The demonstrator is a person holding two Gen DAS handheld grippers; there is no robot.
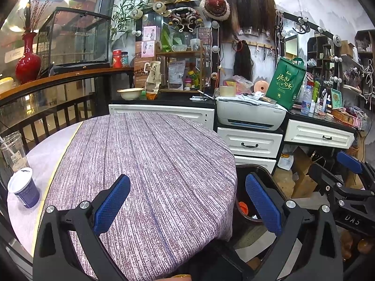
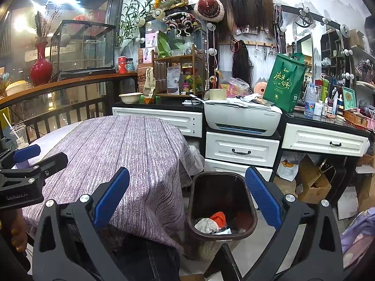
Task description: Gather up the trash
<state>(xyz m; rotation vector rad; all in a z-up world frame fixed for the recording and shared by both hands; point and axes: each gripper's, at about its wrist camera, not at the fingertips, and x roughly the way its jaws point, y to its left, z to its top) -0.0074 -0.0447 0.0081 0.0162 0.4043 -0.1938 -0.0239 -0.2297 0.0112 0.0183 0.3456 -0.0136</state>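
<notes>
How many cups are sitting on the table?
2. A blue paper cup with a white lid stands near the table's left edge, and a clear plastic cup with a straw stands just behind it. More could be hidden past the picture's left side.

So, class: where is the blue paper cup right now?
In the left wrist view, the blue paper cup stands at the table's far left edge, just in front of the clear plastic cup.

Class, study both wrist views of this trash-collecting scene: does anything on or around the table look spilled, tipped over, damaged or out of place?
Nothing is spilled or tipped. The blue paper cup and the clear plastic cup stand upright at the table's left edge, uncollected. The bin beside the table is upright, with crumpled trash inside. Both grippers are open and empty.
</notes>
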